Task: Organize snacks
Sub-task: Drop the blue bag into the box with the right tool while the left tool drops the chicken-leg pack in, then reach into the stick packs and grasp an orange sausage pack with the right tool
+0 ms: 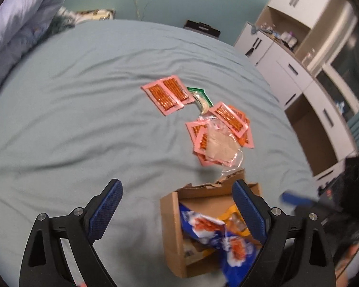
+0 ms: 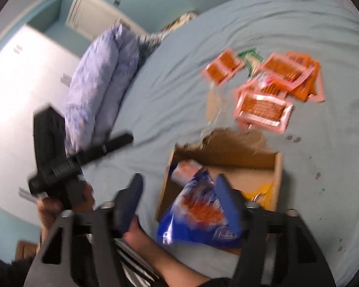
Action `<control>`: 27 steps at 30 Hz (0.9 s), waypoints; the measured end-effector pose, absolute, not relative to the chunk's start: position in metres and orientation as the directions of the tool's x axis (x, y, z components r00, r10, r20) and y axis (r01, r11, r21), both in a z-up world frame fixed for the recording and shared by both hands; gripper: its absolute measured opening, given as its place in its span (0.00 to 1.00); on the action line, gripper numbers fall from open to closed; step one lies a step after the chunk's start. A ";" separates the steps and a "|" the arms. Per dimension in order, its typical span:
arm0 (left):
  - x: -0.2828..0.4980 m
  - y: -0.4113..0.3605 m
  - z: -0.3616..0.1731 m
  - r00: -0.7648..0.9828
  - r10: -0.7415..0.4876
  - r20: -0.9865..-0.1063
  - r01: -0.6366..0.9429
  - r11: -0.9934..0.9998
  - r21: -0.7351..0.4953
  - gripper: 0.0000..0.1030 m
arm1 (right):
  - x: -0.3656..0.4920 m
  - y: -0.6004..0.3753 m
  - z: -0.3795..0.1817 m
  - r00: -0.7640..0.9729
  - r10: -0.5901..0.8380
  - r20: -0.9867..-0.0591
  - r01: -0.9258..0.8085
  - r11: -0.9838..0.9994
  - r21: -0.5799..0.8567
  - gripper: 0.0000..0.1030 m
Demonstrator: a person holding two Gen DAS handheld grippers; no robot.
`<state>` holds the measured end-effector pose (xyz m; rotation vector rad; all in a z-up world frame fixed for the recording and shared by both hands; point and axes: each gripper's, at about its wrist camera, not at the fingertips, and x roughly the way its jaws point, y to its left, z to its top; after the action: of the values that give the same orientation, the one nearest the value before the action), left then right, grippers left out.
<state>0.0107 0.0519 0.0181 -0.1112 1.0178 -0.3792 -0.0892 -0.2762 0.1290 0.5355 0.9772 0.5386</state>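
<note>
A torn cardboard box (image 1: 172,234) lies on the bed and holds a blue chip bag (image 1: 217,236) and a yellow snack pack (image 1: 234,217). Beyond it lie several pink packs of orange sticks (image 1: 167,95), a green packet (image 1: 201,98) and a clear bag (image 1: 220,146). My left gripper (image 1: 177,211) is open and empty, above the box's left edge. My right gripper (image 2: 182,203) is open and empty above the box (image 2: 277,169), with the blue bag (image 2: 198,215) between its fingers but apart from them. The pink packs (image 2: 263,107) lie beyond.
The bed has a light blue sheet (image 1: 83,119). A purple pillow (image 1: 19,24) lies at its far left. White cabinets (image 1: 299,71) stand to the right. The left gripper's body and the hand holding it (image 2: 55,167) show at the left of the right wrist view.
</note>
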 end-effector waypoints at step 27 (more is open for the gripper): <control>0.004 0.034 0.022 0.533 -0.185 -0.826 0.276 0.960 -0.037 0.94 | -0.104 -0.276 0.147 0.683 -0.005 -0.730 0.080 0.995 0.068 0.78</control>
<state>0.0044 0.0344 0.0216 0.1023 0.9708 -0.2753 -0.1039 -0.2760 0.1470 0.0968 0.8179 -0.0474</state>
